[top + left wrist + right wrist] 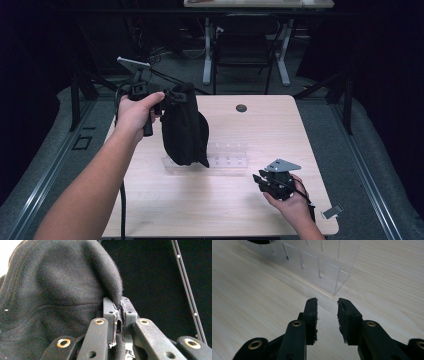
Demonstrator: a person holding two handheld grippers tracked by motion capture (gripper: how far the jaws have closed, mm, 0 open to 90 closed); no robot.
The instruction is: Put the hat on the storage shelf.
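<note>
Your left gripper (167, 97): pinching the black cap (184, 131), lifted over the clear rack (227, 156) | Your right gripper (260, 179): jaws apart, holding nothing, at the rack's 4 o'clock on the wooden table (200, 200)

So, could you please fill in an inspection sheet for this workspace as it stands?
Surface: pale wooden table, round dark grommet.
Job's things: black fabric cap hanging above clear acrylic slotted rack.
Clutter: small grey clip at the table's near right corner.
Grippers: left hand-held gripper shut on the cap's edge; right hand-held gripper open, nothing between.
Cables: black cable trailing off the near edge.
Surroundings: dark room, white-legged desk behind.
</note>
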